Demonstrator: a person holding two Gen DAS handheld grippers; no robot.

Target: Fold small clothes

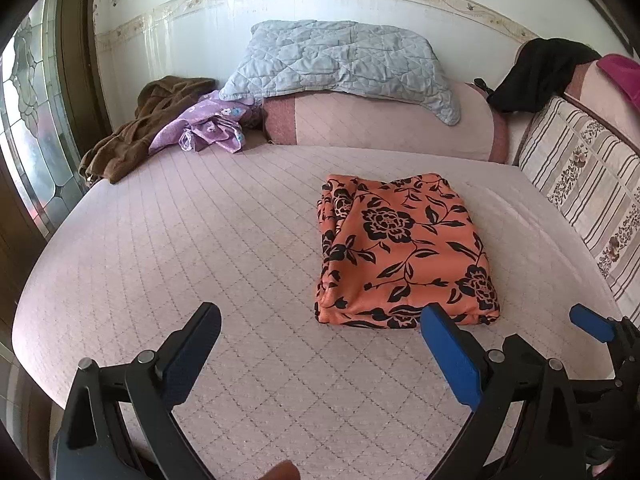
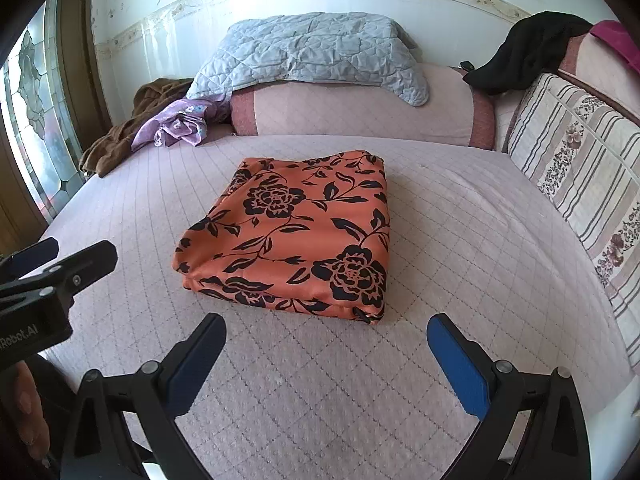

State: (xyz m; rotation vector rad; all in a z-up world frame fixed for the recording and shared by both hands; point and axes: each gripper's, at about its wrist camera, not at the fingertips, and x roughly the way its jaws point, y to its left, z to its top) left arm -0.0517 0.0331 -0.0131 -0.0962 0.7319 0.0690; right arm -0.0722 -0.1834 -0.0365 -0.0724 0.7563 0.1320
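An orange garment with black flowers (image 1: 404, 252) (image 2: 296, 232) lies folded into a neat rectangle on the pink quilted bed. My left gripper (image 1: 324, 332) hovers open near the bed's front edge, just left of the garment's near corner, nothing between its fingers. My right gripper (image 2: 326, 344) is open too, held a little in front of the garment's near edge and empty. In the left wrist view the right gripper's blue pad (image 1: 592, 322) shows at the far right. In the right wrist view the left gripper (image 2: 60, 256) shows at the left edge.
A purple floral cloth (image 1: 208, 124) and a brown garment (image 1: 132, 136) lie crumpled at the back left. A grey quilted pad (image 1: 344, 60) rests on a pink bolster (image 1: 384, 124). A black garment (image 1: 540, 72) drapes over the striped backrest (image 1: 580, 184) on the right. A window (image 1: 28, 128) stands left.
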